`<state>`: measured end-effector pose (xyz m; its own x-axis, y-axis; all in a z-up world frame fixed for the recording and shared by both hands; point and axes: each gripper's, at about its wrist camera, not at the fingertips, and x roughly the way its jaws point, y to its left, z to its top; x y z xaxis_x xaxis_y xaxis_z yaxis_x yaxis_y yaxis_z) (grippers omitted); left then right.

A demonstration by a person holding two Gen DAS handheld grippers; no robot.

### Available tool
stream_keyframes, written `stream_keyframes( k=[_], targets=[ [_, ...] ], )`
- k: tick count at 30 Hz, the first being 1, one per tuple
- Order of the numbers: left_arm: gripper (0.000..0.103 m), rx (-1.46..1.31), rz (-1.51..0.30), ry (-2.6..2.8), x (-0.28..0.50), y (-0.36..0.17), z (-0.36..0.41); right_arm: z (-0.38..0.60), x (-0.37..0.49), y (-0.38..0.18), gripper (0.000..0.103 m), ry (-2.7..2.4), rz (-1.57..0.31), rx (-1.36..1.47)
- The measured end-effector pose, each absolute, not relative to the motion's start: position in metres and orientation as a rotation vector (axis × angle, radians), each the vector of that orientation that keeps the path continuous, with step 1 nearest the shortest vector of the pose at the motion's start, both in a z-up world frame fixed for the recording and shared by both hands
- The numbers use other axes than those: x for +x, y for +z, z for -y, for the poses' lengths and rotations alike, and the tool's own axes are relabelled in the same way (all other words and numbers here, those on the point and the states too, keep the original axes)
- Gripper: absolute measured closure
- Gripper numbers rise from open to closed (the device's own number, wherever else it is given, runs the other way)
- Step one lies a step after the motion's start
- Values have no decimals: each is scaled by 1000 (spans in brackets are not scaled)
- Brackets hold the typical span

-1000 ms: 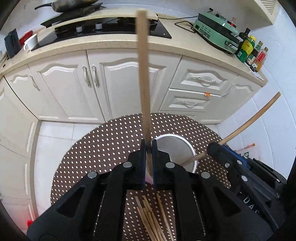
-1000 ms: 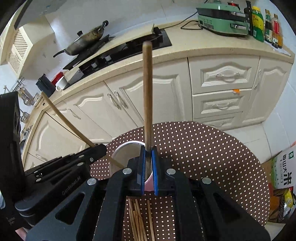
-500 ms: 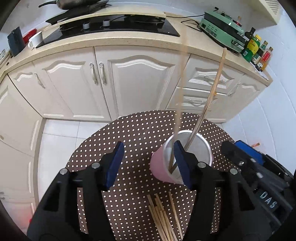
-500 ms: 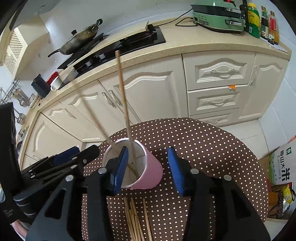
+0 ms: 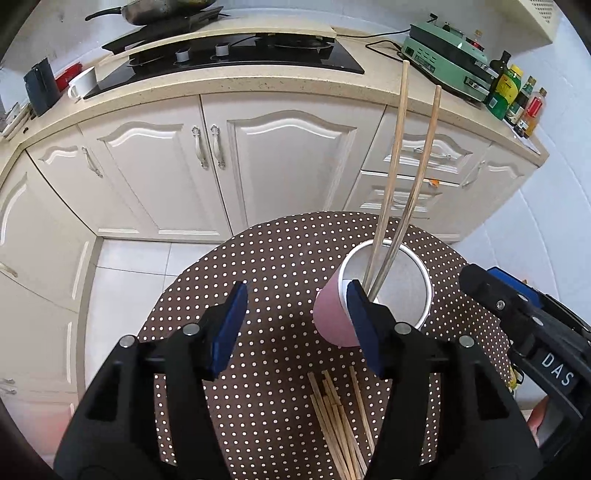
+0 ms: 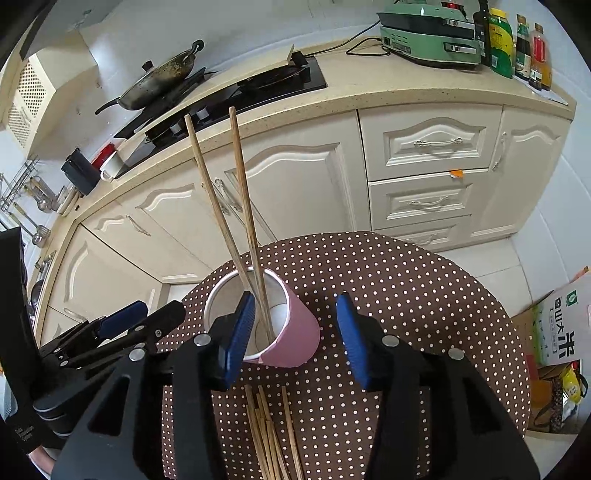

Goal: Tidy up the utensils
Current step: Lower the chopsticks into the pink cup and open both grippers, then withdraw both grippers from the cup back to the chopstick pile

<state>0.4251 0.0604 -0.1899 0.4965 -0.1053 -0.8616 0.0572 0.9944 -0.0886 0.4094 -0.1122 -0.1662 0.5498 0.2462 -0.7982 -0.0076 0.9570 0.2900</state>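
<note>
Two chopsticks (image 5: 397, 177) are standing in the pink cup (image 5: 334, 317) right now, leaning against its white rim and poking up toward the upper middle of the frame in both views. We're seeing that cup sitting upright on the brown polka-dot tabletop (image 5: 280, 266), a bit right of center in the left wrist view and a bit left of center in the right wrist one.

We're holding the left gripper (image 5: 295, 325) with its blue-padded fingers (image 5: 227, 332) spread apart and nothing between them; the right-hand finger is overlapping the near side of the cup in the picture, though we can't tell if it's actually touching. Same deal with the right gripper (image 6: 295, 338): fingers apart, gripping nothing, the left-hand pad sitting in front of the cup's mouth. Each gripper is showing up at the edge of the other's view, lower right in one and lower left in the other.

A bundle of loose chopsticks (image 5: 340, 424) is lying flat on the tabletop at the bottom center, just below the cup and between the gripper bodies.

Behind all that, cream cabinets (image 5: 258, 155) are filling the middle of the frame, with a black stovetop (image 5: 236, 51), a wok (image 6: 159, 79) and a green appliance (image 6: 428, 33) up top.
</note>
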Motion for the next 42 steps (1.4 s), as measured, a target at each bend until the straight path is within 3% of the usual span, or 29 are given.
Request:
stream_keyframes(
  k=[3, 11, 16, 30, 42],
  targets=[
    [47, -53, -1044, -96, 420, -188, -62, 112, 405, -163, 52, 157, -973, 265],
    [47, -40, -1033, -82, 403, -183, -63, 113, 389, -155, 49, 162, -945, 267],
    [43, -43, -1011, -80, 386, -174, -65, 113, 373, -149, 34, 159, -934, 274],
    [31, -29, -968, -4, 331, -150, -72, 119, 317, -127, 11, 149, -878, 252],
    [26, -28, -975, 52, 279, -143, -88, 127, 272, -122, 9, 125, -871, 257]
  ],
)
